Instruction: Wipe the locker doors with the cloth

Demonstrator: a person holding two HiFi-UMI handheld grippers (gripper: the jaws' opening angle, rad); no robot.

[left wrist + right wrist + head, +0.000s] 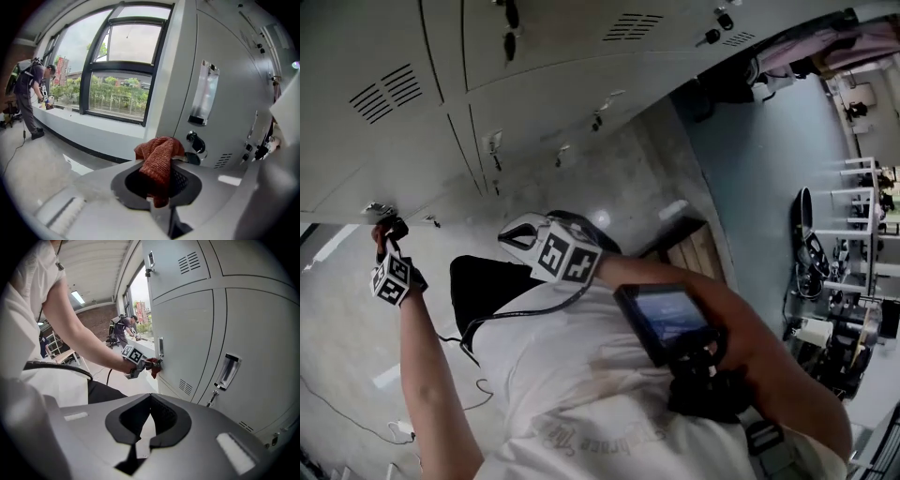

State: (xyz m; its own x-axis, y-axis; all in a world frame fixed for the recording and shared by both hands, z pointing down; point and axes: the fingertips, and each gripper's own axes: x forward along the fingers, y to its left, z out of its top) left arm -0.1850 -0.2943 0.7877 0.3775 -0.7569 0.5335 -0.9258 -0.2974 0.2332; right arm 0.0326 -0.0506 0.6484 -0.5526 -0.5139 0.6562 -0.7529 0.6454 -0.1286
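Observation:
A rust-red knitted cloth (157, 161) is bunched between the jaws of my left gripper (159, 187), which is shut on it. The cloth sits against a grey locker door (225, 70) just beside a lock with a key (194, 140) and below a clear label holder (206, 93). In the right gripper view the left gripper (149, 364) presses the cloth (155, 368) to the door edge (187, 333). In the head view it (389, 244) is at the lower left of the lockers (544, 94). My right gripper (143, 437) is shut and empty, held near my chest (546, 246), away from the doors.
A person (28, 93) stands far off by the large window (122, 70). A wooden bench (694, 248) stands on the floor by the lockers. Metal racks (853, 244) fill the right side. A small screen (666, 323) hangs on my chest.

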